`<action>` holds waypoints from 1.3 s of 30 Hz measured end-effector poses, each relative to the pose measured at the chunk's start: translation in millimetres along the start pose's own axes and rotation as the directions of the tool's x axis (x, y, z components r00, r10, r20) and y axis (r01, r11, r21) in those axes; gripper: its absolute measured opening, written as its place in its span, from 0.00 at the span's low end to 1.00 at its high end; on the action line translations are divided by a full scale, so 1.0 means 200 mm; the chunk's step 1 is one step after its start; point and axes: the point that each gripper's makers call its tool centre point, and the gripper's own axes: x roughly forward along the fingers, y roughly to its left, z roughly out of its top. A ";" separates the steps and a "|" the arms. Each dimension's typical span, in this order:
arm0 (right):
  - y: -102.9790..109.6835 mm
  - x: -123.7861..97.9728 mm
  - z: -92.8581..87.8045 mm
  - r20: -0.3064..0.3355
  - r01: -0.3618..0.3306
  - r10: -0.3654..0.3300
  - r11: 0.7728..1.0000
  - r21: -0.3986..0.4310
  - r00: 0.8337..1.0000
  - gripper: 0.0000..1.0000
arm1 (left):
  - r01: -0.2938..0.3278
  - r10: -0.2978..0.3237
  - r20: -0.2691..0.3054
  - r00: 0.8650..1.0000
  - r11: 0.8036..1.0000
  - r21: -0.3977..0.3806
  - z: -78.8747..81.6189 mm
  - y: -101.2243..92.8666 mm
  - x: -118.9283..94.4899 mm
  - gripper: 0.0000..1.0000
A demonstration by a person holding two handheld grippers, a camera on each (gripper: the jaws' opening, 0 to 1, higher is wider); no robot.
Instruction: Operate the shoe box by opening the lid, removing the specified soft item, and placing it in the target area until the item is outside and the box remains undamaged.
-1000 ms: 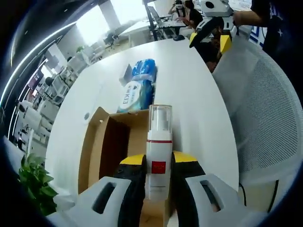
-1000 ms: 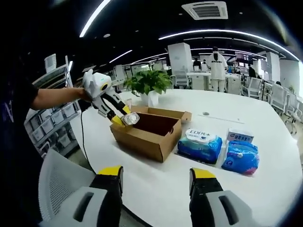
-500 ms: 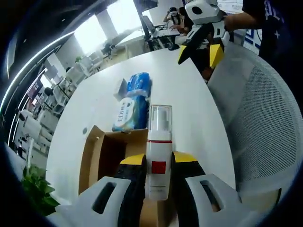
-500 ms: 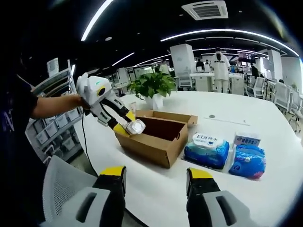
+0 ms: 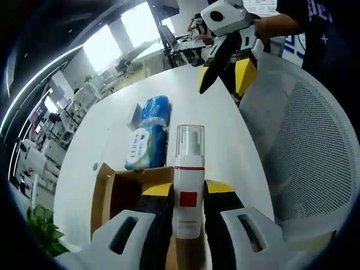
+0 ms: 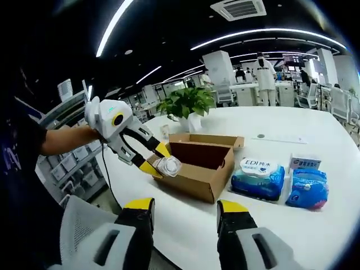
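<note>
Bottle lifted clear; base hidden.

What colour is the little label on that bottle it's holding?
Red, on the white pump bottle between the left gripper jaws; clearest in the left gripper view.

An open-plan office; rows of desks with chairs, strip ceiling lights, a ceiling air vent, a potted plant on the white worktop.
</note>
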 end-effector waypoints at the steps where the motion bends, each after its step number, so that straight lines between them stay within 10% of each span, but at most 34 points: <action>1: 0.00 0.00 0.00 0.000 -0.004 0.004 1.000 0.004 1.000 0.40 | 0.001 -0.001 0.001 1.000 1.000 0.003 0.01 0.00 0.00 0.19; 39: 0.08 0.13 0.04 -0.004 -0.076 0.079 0.973 0.218 0.997 0.28 | -0.016 0.006 0.105 0.994 0.996 0.092 0.21 -0.14 0.11 0.19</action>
